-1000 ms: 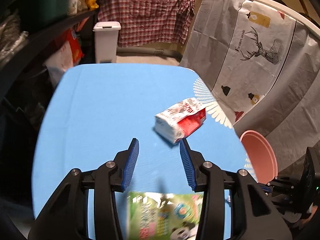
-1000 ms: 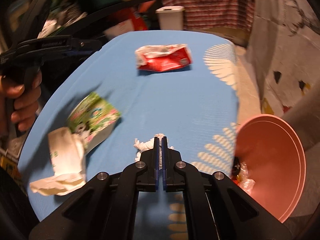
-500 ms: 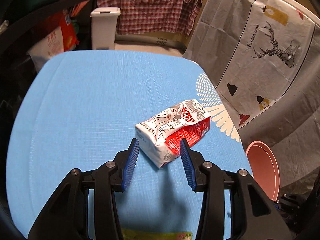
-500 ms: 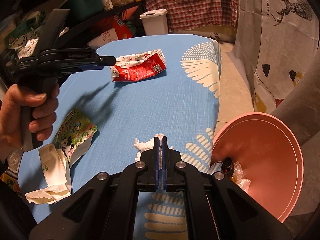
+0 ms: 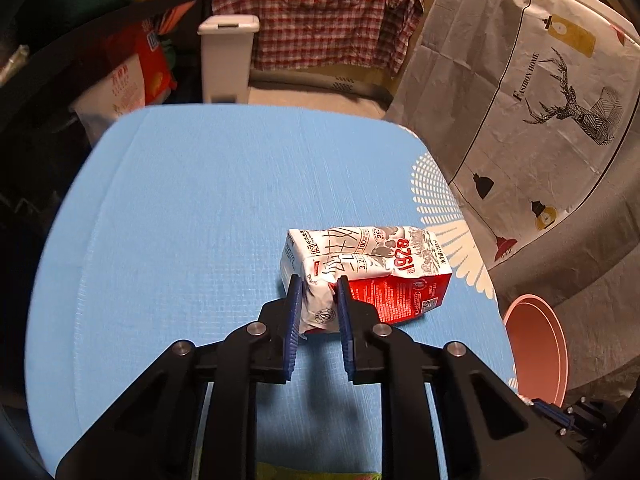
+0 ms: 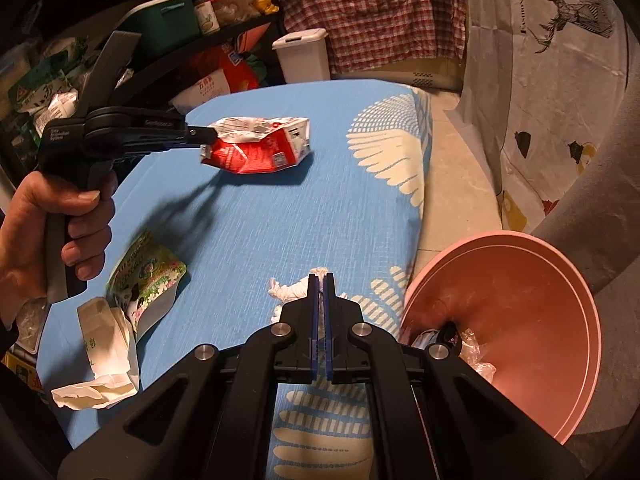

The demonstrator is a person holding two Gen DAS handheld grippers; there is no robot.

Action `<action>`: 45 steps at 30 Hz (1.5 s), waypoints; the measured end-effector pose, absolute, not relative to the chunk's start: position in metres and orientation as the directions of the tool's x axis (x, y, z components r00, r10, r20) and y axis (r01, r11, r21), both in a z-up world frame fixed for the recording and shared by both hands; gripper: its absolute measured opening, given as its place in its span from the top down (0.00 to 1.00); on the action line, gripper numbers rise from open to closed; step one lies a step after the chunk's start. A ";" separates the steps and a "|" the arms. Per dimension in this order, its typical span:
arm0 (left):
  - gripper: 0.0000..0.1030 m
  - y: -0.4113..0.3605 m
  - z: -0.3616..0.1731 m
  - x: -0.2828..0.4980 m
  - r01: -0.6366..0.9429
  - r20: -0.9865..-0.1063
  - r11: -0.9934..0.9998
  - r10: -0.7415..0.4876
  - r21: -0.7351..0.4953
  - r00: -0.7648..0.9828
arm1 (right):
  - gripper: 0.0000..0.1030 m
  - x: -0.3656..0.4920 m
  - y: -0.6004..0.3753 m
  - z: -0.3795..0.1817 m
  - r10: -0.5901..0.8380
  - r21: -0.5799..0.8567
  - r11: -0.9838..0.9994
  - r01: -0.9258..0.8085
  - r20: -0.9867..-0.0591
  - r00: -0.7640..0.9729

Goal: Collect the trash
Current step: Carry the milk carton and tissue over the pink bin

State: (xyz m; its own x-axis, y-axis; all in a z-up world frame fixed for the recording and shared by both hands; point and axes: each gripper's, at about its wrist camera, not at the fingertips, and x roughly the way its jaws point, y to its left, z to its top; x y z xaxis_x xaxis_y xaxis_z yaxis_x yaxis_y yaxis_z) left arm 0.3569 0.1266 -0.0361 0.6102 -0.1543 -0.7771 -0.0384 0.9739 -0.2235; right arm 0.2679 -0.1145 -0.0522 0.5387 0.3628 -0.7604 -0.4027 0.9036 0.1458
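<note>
A crumpled red and white milk carton (image 5: 372, 268) lies on the blue table (image 5: 192, 208). My left gripper (image 5: 318, 288) is shut on the carton's near end; the right wrist view shows the same grip (image 6: 200, 140) on the carton (image 6: 260, 148). My right gripper (image 6: 319, 280) is shut with nothing visibly between its pads, just above a crumpled white tissue (image 6: 292, 292). A pink bin (image 6: 516, 320) with wrappers inside stands off the table's right edge.
A green snack packet (image 6: 148, 280) and a crumpled white paper carton (image 6: 104, 352) lie at the table's near left. A white lidded bin (image 5: 226, 60) stands beyond the far edge. Cluttered shelves are on the left, a printed sheet on the right.
My left gripper moved forward from over the green packet to the milk carton and closed on its end. My right gripper stayed shut above the tissue.
</note>
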 end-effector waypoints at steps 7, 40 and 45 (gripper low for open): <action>0.83 0.128 -0.015 0.340 -0.029 -0.757 0.981 -0.131 -0.194 0.640 | 0.98 0.262 -0.127 -0.040 0.353 0.139 0.914 -0.381 -0.736 0.577; 0.83 0.083 0.042 0.255 0.004 -0.700 0.985 -0.126 -0.173 0.703 | 0.98 0.232 -0.189 0.011 0.280 0.130 0.958 -0.257 -0.631 0.723; 0.83 0.057 0.041 0.252 0.036 -0.700 0.986 -0.143 -0.165 0.699 | 0.98 0.232 -0.202 0.015 0.246 0.131 0.969 -0.211 -0.623 0.742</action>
